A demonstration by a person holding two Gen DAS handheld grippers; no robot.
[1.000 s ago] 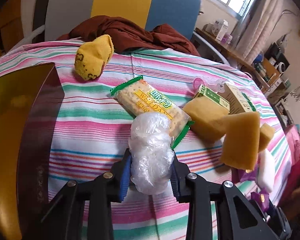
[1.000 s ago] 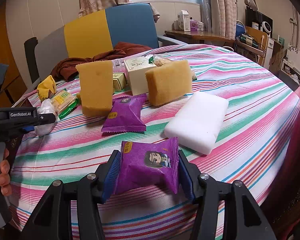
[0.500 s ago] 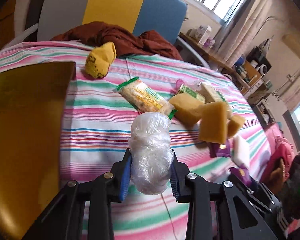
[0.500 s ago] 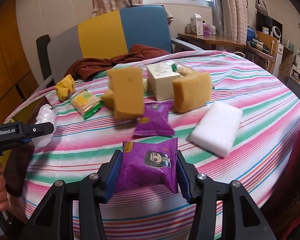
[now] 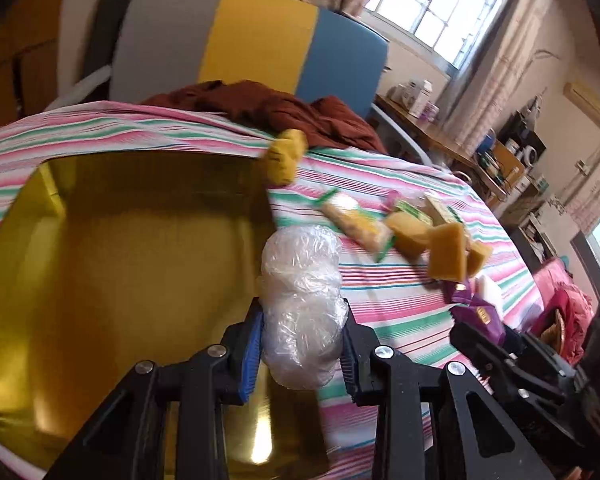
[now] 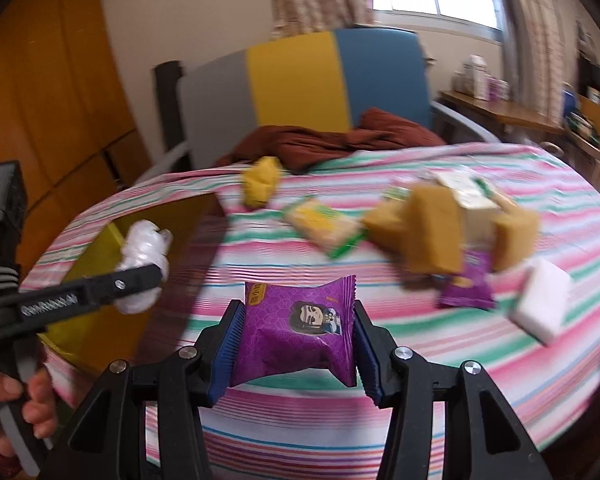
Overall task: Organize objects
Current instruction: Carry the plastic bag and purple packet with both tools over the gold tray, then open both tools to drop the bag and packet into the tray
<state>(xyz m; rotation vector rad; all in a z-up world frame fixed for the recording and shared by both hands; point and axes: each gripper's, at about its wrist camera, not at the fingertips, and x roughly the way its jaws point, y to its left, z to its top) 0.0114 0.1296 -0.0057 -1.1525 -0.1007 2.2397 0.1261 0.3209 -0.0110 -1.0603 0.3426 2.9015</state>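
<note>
My left gripper (image 5: 302, 350) is shut on a crumpled clear plastic bundle (image 5: 302, 300) and holds it over the right edge of an open gold-lined box (image 5: 112, 264). The right wrist view shows that gripper (image 6: 140, 276) with the bundle (image 6: 144, 248) above the box (image 6: 100, 248). My right gripper (image 6: 296, 344) is shut on a purple snack packet (image 6: 296, 324), held above the striped tablecloth (image 6: 340, 420). The right gripper also shows at the lower right of the left wrist view (image 5: 484, 340).
On the cloth lie a yellow sock (image 6: 262, 180), a cracker pack (image 6: 324, 226), tan sponges (image 6: 432, 236), a white carton (image 6: 468, 200), a second purple packet (image 6: 466, 286) and a white block (image 6: 542, 306). A brown garment (image 6: 324, 140) lies before a chair (image 6: 300, 80).
My left gripper has swung left with the bundle until it hangs over the box. My right gripper has moved left and turned toward the box with its packet.
</note>
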